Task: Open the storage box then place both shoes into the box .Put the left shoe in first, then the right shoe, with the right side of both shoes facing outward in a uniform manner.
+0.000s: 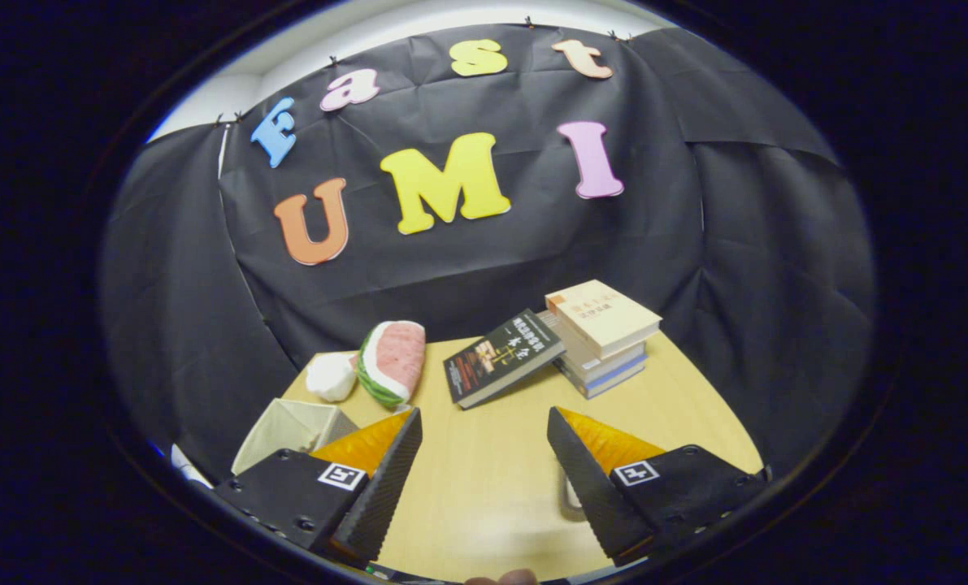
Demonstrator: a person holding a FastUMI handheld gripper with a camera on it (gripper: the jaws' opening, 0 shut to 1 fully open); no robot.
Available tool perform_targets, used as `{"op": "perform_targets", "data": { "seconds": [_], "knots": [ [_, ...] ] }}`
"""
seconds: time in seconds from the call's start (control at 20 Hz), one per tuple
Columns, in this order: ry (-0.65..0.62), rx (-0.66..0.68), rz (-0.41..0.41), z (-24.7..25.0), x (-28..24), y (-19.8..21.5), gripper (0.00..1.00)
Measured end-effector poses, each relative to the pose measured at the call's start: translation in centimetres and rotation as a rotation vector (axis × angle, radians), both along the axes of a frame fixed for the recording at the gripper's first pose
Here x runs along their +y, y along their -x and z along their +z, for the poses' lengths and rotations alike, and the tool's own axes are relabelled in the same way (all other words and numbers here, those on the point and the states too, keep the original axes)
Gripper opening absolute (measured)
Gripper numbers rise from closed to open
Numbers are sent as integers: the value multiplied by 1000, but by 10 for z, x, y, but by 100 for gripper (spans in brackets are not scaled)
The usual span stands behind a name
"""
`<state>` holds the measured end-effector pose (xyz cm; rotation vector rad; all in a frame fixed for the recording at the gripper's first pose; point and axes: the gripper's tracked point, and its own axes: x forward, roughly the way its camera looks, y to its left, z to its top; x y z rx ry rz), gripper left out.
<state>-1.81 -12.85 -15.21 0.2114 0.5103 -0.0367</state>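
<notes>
My gripper (484, 455) is held above the table (484, 487) with its fingers (386, 479) spread wide apart and nothing between them; only bare wood shows in the gap.

I take the dark book (501, 356) as my landmark. It lies beyond the fingers, roughly in line with the gap, tilted with one end propped on the book stack (601, 337) just to its right. That stack is a few books high, the top one pale and turned a little askew from those under it.

Left of the dark book, near it but not touching, a watermelon-slice plush (392, 361) stands on its edge, red face toward me, green rind at the bottom. A small white soft thing (331, 376) sits against the plush's left side; I cannot tell what it is.

The box (293, 431) is well to the left of the dark book and nearer to me, at the table's left edge, just behind my left finger, which hides part of it. Its beige inside is visible from above, so it looks open at the top; I cannot see into the bottom of it.

A small pale thing (569, 496) peeps out from beside my right finger, nearer than the dark book; too hidden to name.
</notes>
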Motion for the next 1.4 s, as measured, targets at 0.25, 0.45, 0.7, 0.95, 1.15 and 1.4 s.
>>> {"op": "perform_targets", "data": {
  "seconds": [0.25, 0.45, 0.7, 0.95, 1.15, 1.4],
  "knots": [
    [105, 80, -6, -67, -78, 8, 95],
    [109, 193, -1, -140, -106, 6, 95],
    [45, 336, 12, -213, -111, -7, 95],
    [-9, 408, -19, -248, -112, -27, 83],
    [-37, 448, -43, -263, -109, -31, 49],
    [-82, 468, -113, -261, -105, -28, 1]
  ]
}}
